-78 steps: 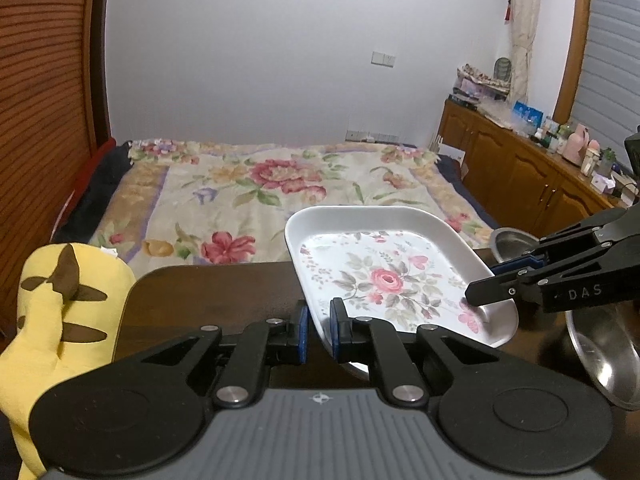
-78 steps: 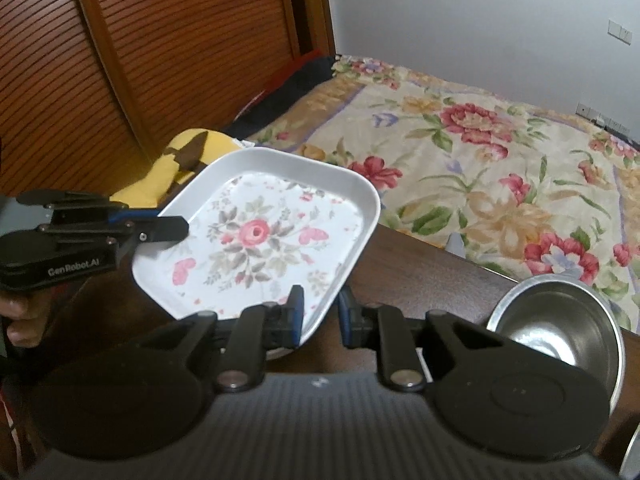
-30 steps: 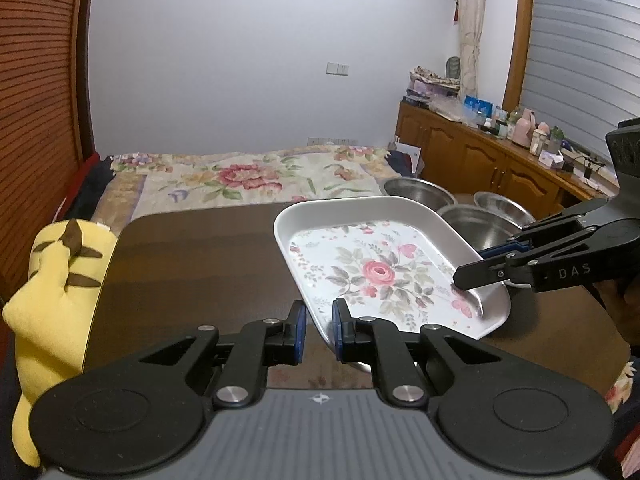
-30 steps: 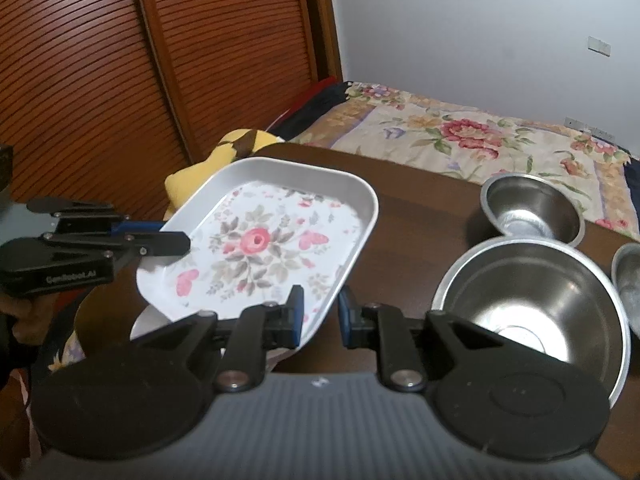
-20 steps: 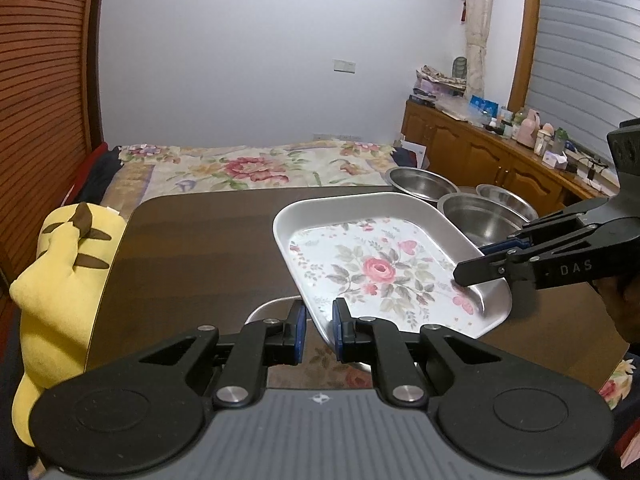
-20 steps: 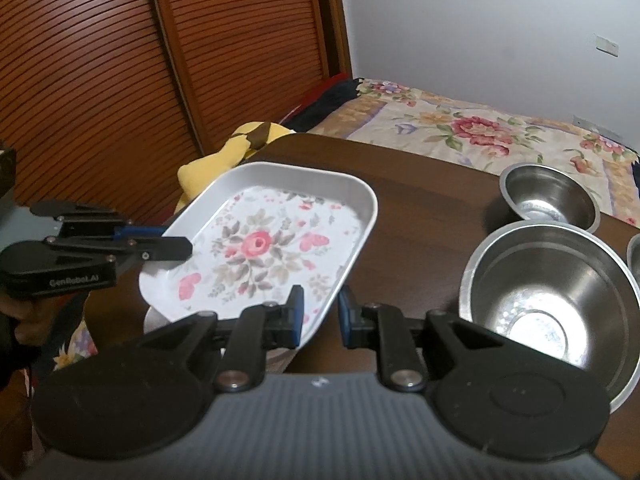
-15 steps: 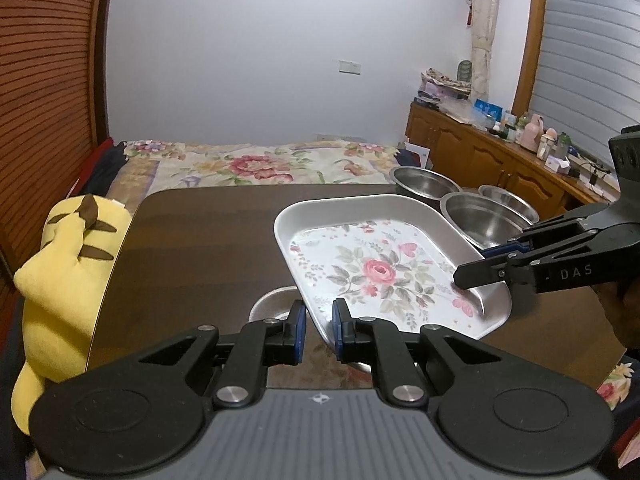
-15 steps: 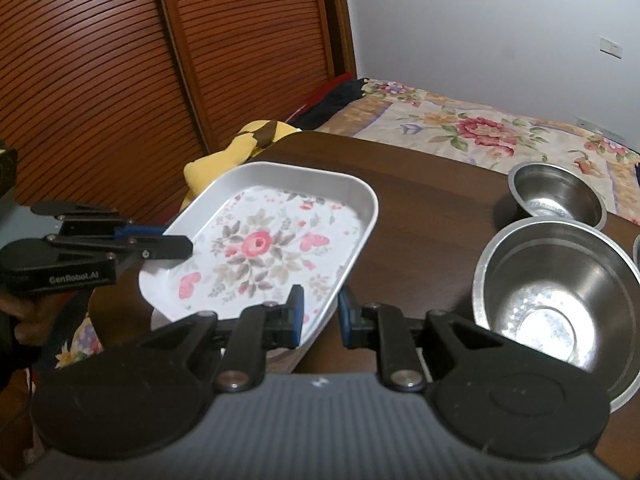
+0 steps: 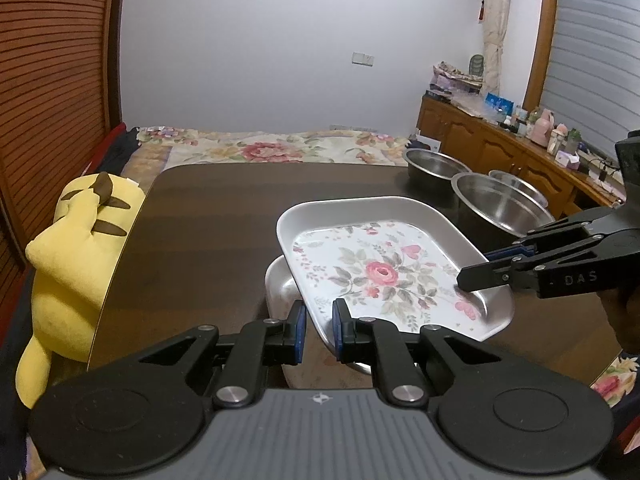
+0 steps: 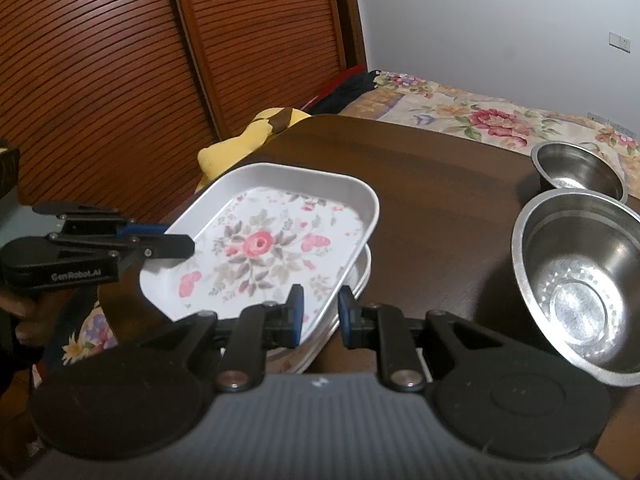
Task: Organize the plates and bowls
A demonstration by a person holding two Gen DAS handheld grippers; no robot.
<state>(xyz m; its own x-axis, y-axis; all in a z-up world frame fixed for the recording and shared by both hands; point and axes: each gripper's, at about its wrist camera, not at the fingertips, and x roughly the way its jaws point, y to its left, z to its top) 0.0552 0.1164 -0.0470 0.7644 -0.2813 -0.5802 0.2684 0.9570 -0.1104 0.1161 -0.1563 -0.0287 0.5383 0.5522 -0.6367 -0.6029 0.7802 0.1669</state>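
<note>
A white rectangular plate with a pink rose print hangs just above a second similar plate on the dark wooden table. My left gripper is shut on its near-left rim. My right gripper is shut on the opposite rim. Three steel bowls stand to the right: a large one, a smaller one, and a third behind.
A yellow plush toy leans at the table's left edge. A bed with a floral cover lies beyond the table. Slatted wooden doors stand to the left, a sideboard to the right.
Both grippers have carried the rose plate lower over the table. The second plate has come into view under it and the gap between them has shrunk.
</note>
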